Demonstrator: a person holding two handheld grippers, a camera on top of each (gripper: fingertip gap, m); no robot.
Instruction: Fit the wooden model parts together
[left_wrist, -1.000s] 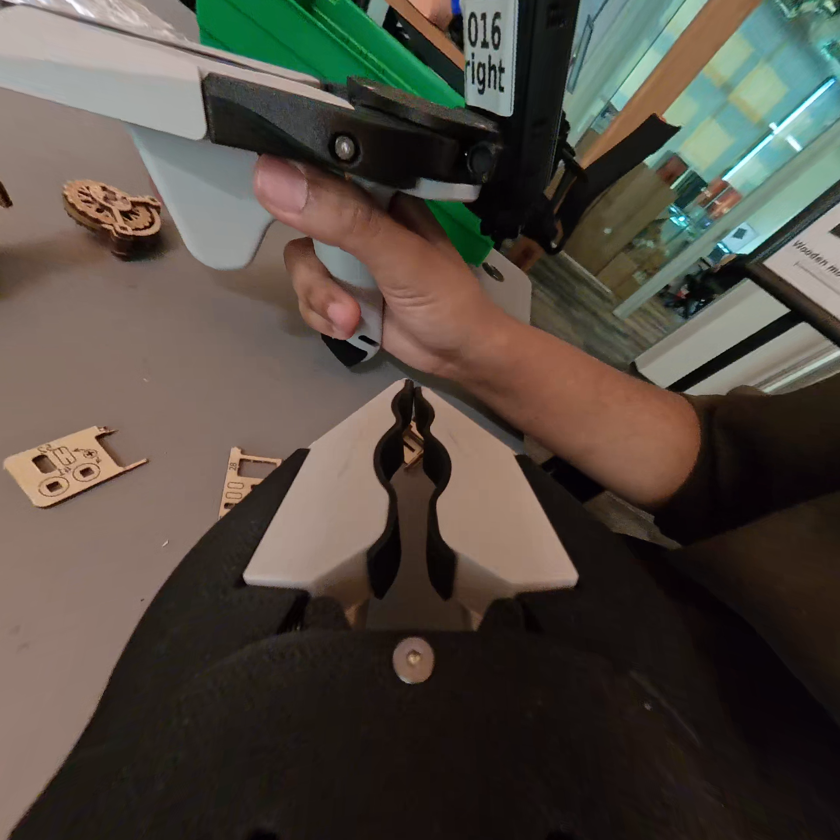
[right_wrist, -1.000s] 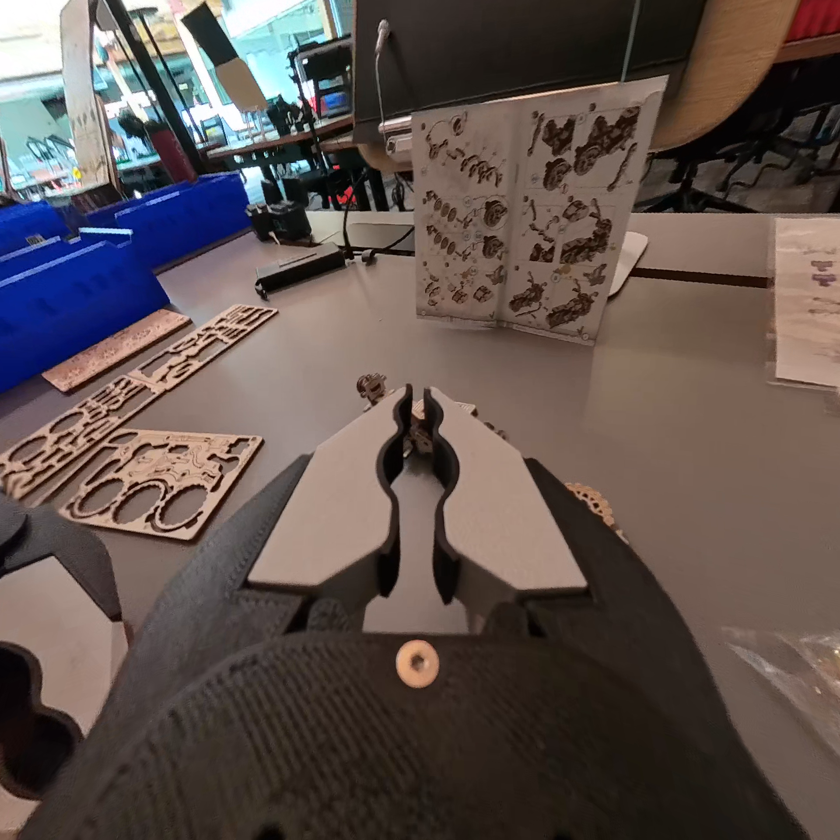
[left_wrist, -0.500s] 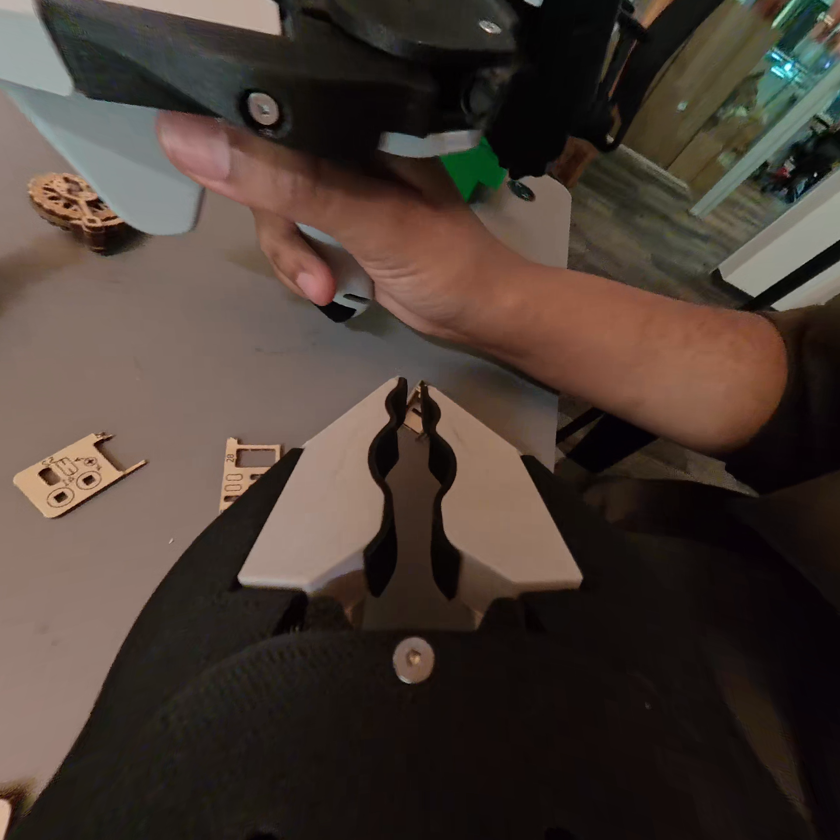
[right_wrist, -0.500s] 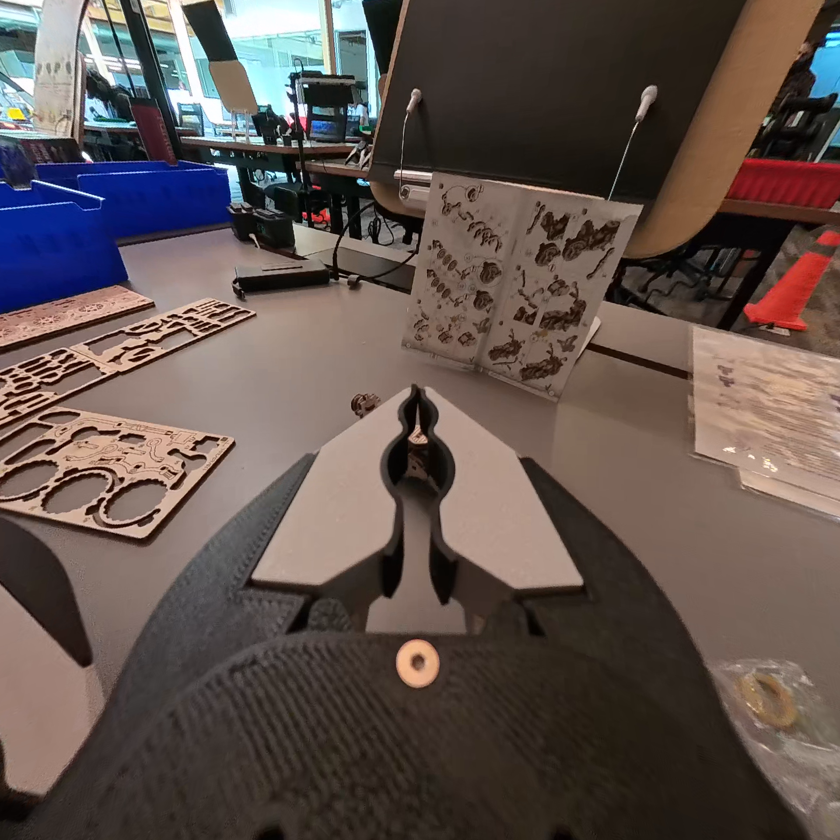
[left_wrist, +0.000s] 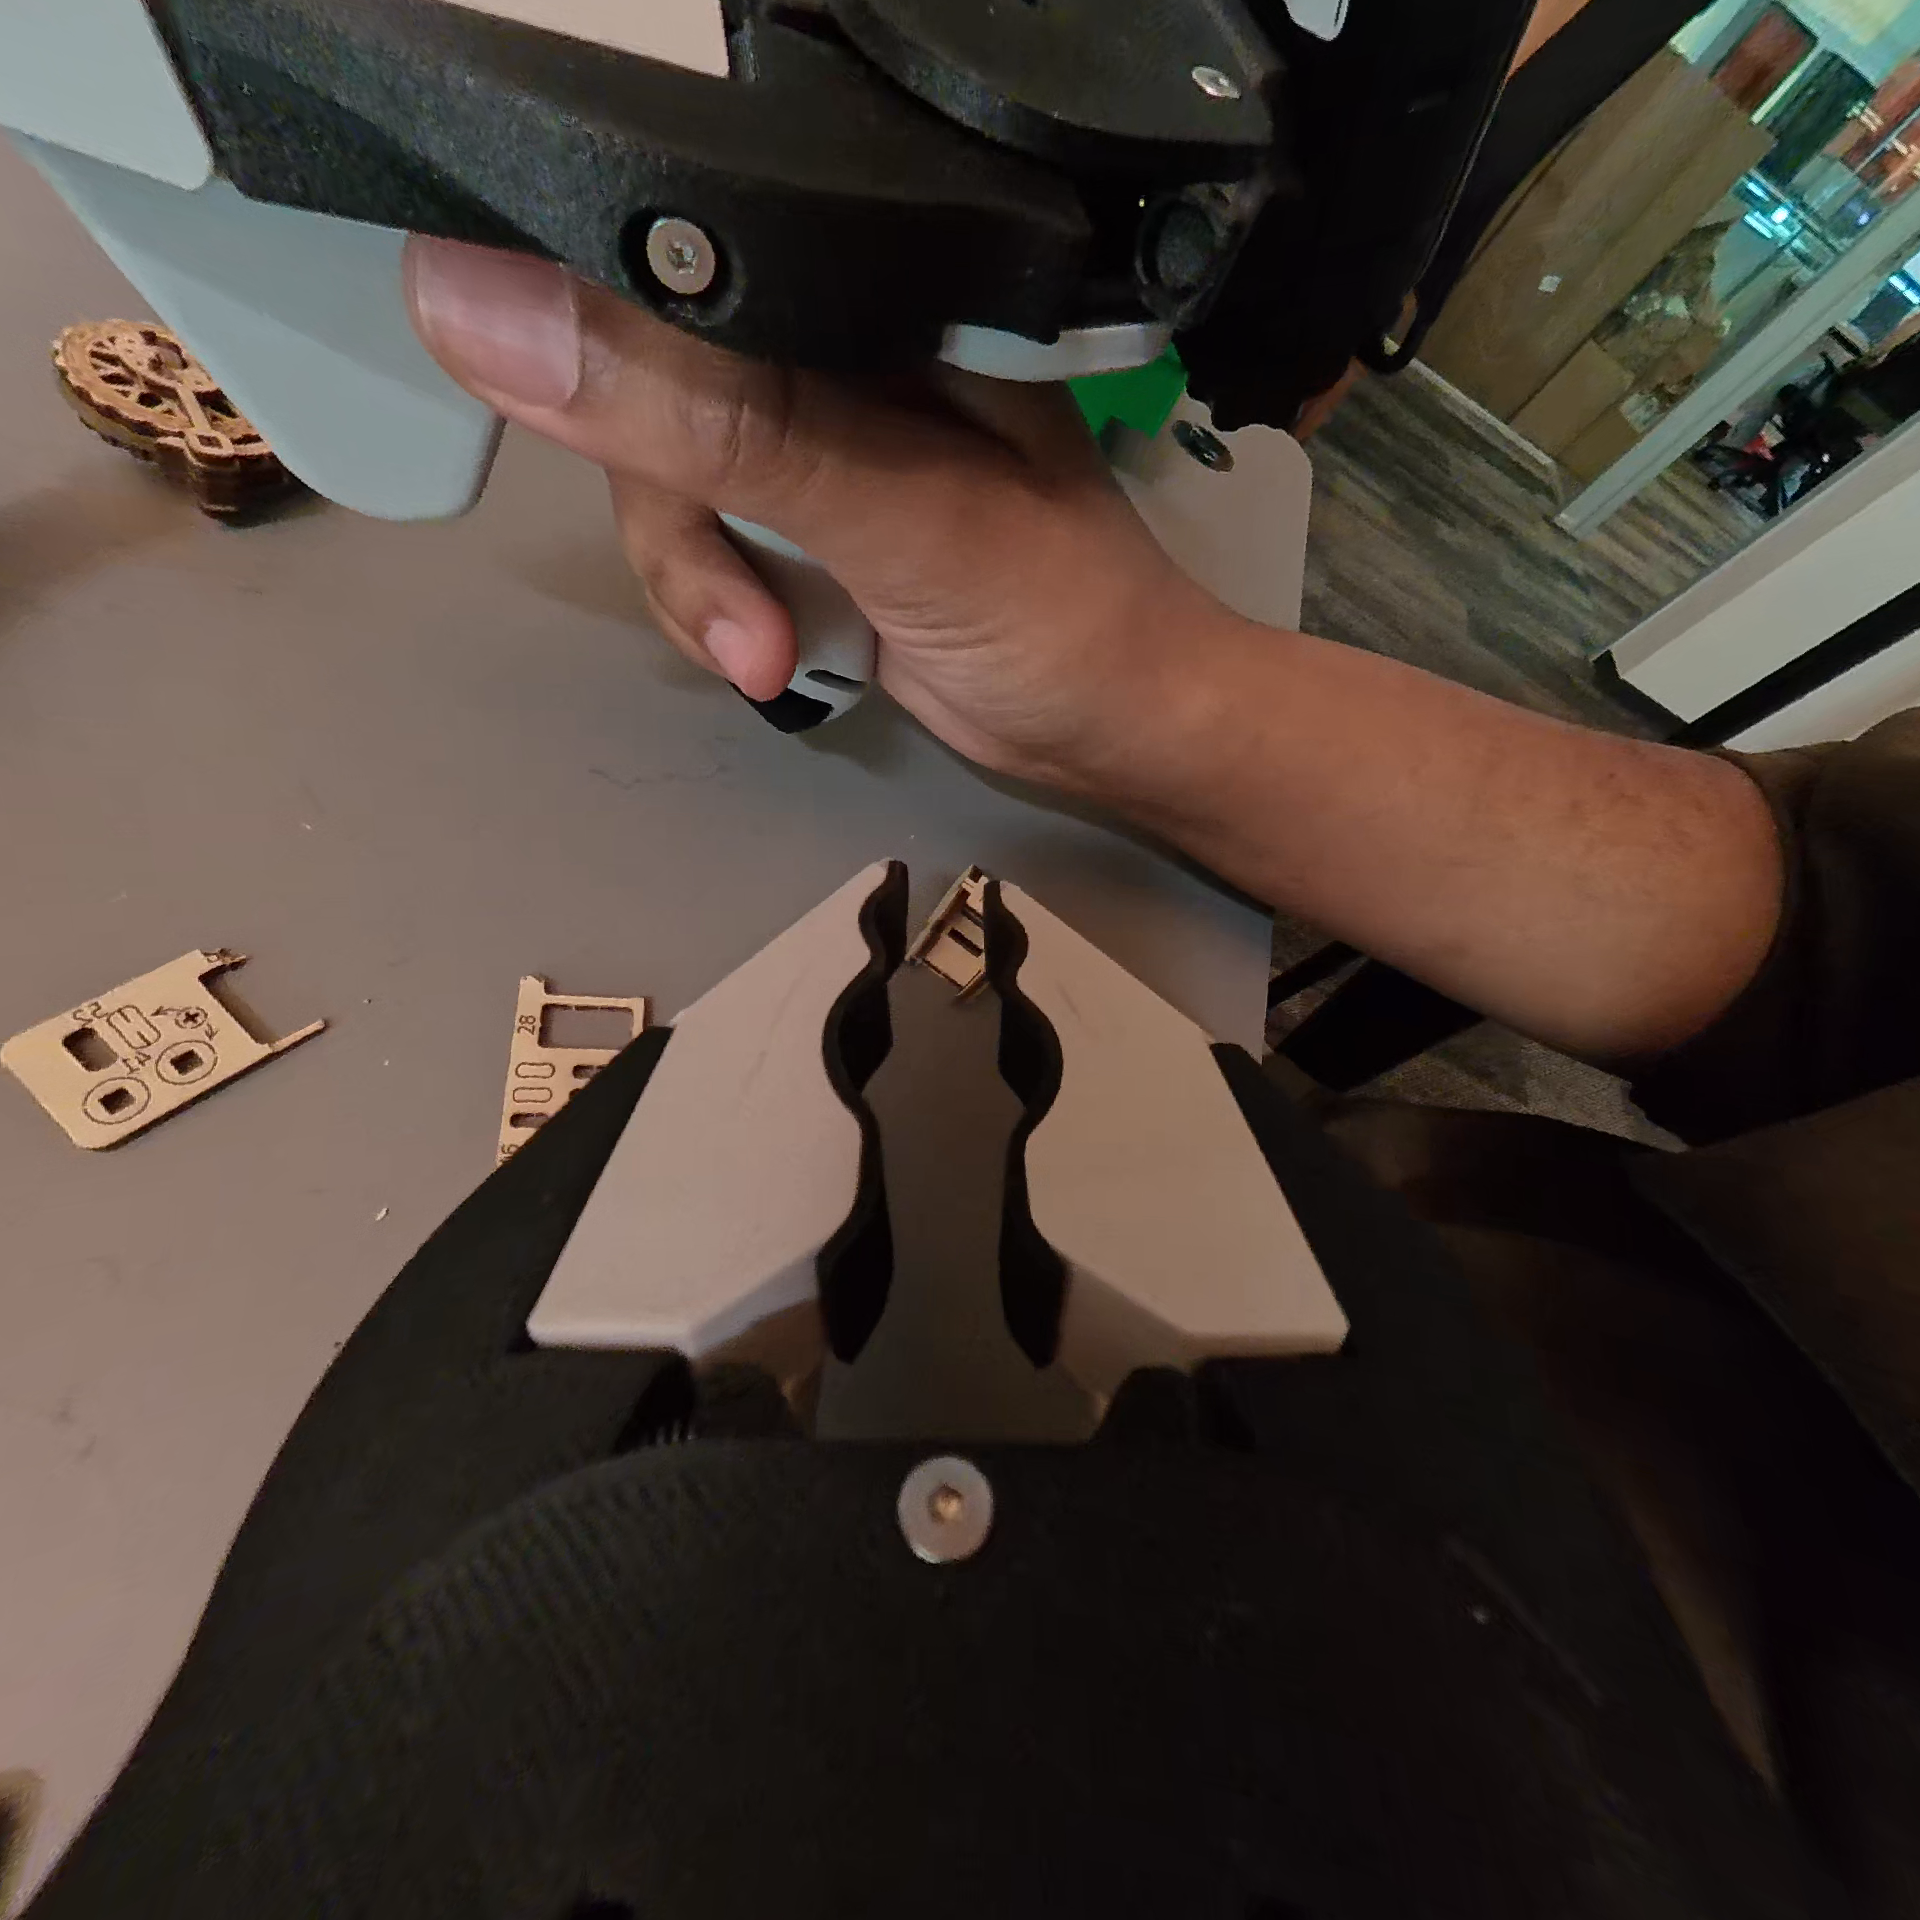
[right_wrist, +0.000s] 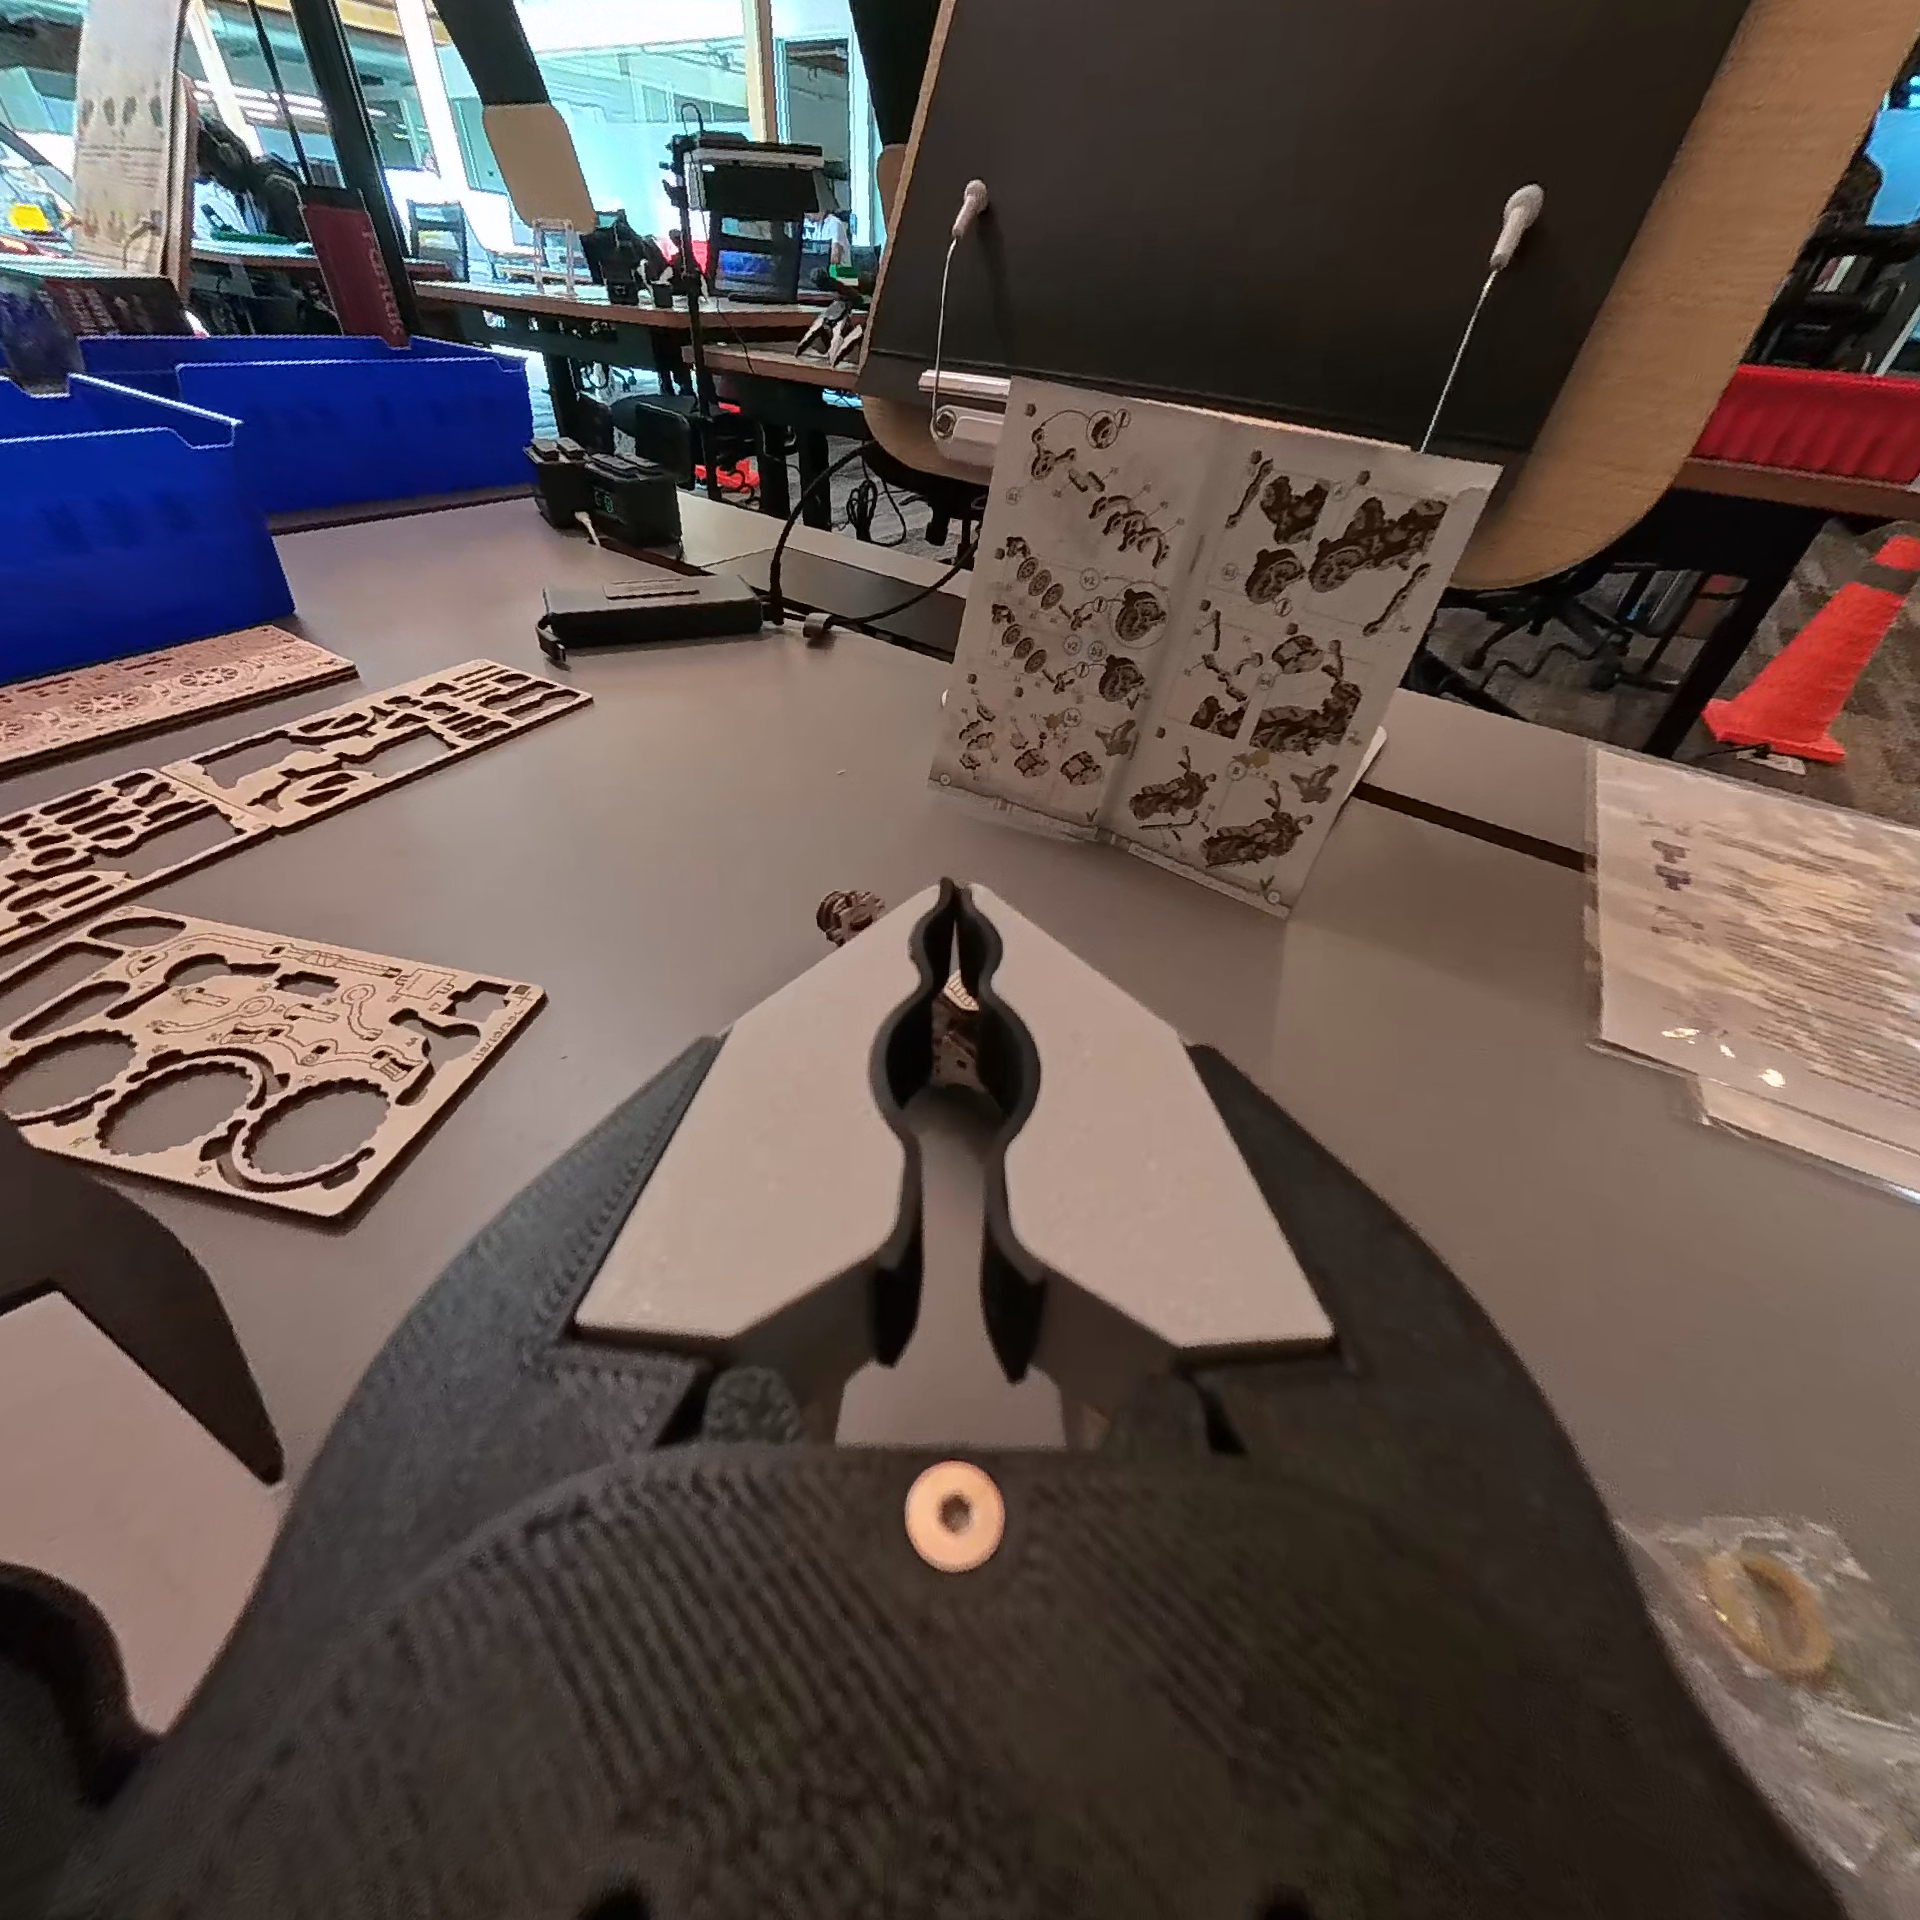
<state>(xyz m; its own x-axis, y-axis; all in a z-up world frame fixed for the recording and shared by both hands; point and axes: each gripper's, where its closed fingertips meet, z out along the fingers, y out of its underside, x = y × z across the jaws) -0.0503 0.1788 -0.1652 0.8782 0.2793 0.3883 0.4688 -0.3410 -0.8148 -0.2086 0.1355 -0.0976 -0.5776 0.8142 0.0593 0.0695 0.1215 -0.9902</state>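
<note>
Left hand-held gripper (left_wrist: 940, 883): tips apart w/ a clear gap; a small pale wooden piece (left_wrist: 954, 935) sits in that gap against the right finger's inner face, touching it, but the other finger is off it, so it's not pinched. Can't tell whether the piece rests on the surface (left_wrist: 416, 748) or hangs on the finger. This is at the surface's near right edge, floor beyond.

Right hand-held gripper (right_wrist: 951, 904): tips together at the very front, closed on a small dark wooden assembly (right_wrist: 951, 1039) seen in the oval hollow behind the tips. In the left wrist view the person's hand (left_wrist: 831, 499) grips its handle, just above the surface.

On the surface, left wrist view: gear-like wooden sub-assembly (left_wrist: 156, 416) toward the far left; flat cut-out part w/ round and square holes (left_wrist: 135, 1049) at left; another slotted flat part (left_wrist: 556, 1060) just beside the left gripper's finger, partly hidden.

Right wrist view: punched-out wooden sheets (right_wrist: 239, 1060) along the left side, blue bins (right_wrist: 125, 520) behind them; instruction sheet (right_wrist: 1195, 665) propped upright at the far middle; another small dark wooden bit (right_wrist: 847, 914) just left of the tips; clear bag w/ rubber bands (right_wrist: 1766, 1621) near right corner; bagged paper (right_wrist: 1766, 935) at the right edge
</note>
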